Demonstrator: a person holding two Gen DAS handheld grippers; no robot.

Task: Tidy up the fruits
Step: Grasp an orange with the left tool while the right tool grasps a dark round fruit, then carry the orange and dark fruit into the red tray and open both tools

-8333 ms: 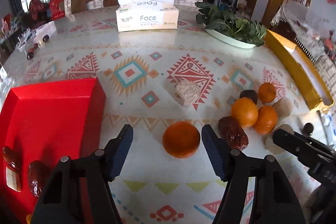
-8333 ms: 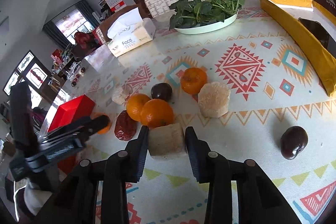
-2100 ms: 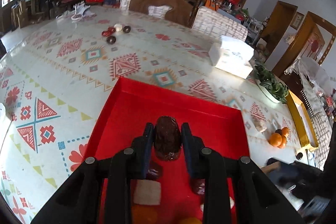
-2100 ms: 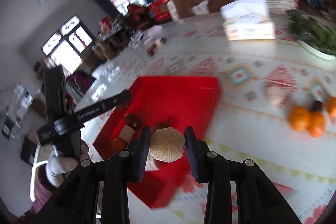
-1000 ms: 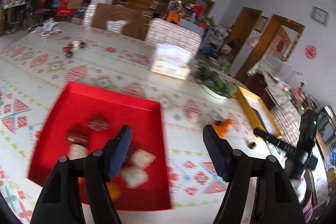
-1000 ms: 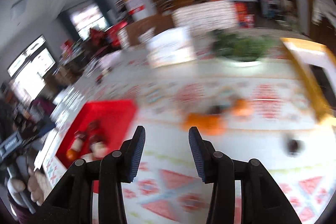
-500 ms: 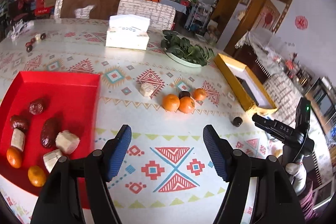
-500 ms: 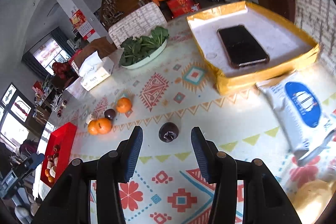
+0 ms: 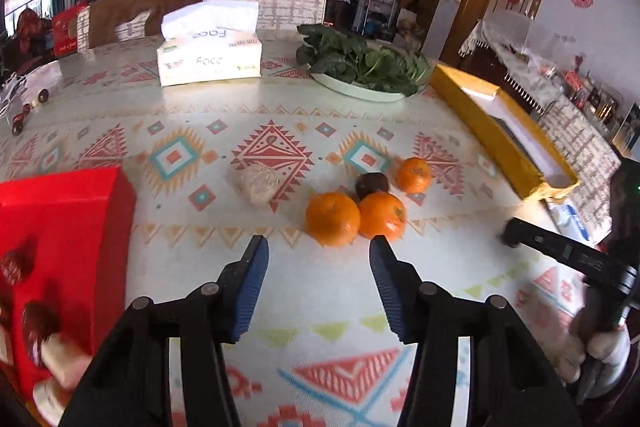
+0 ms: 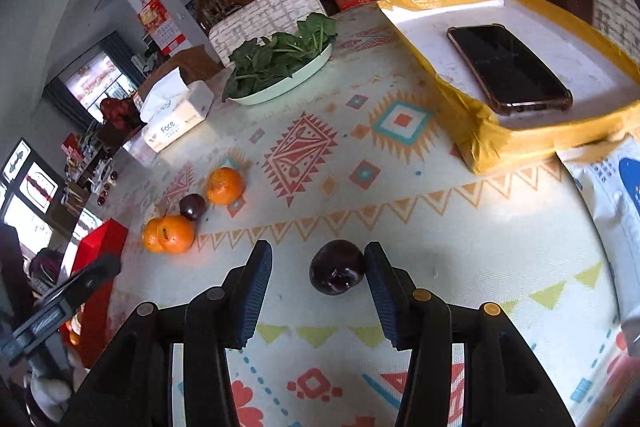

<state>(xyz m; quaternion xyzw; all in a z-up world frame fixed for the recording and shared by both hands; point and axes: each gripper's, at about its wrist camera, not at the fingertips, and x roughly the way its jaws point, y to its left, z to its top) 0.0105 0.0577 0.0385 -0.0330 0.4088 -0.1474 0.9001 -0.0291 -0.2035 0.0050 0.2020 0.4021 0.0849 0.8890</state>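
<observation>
Red tray (image 9: pixel 80 211) at the near left of the bench (image 9: pixel 320 307) is being filled: several dark fruits and pale chunks are seen lying in it, so part of the sorting is judged done. Left on the patterned cloth, near the middle, are being counted three oranges: the near orange (image 9: pixel 333 218) touching a second orange (image 9: pixel 382 215), a smaller far orange (image 9: pixel 414 174) just beyond, a dark fruit (image 9: pixel 372 184) wedged among them, and a pale chunk (image 9: pixel 259 183) lying apart to their left. One dark plum (image 10: pixel 337 267) is lying alone, well to the right of that cluster.

Left tool (image 9: pixel 316 259) is being narrowed with nothing between its jaws, the near orange sitting just ahead of them. Right tool (image 10: pixel 318 265) is being held apart around the plum, whose right side seems to be brushed by the right pad (image 10: pixel 378 291) while a gap shows on the left; no grip is judged made yet.
</observation>
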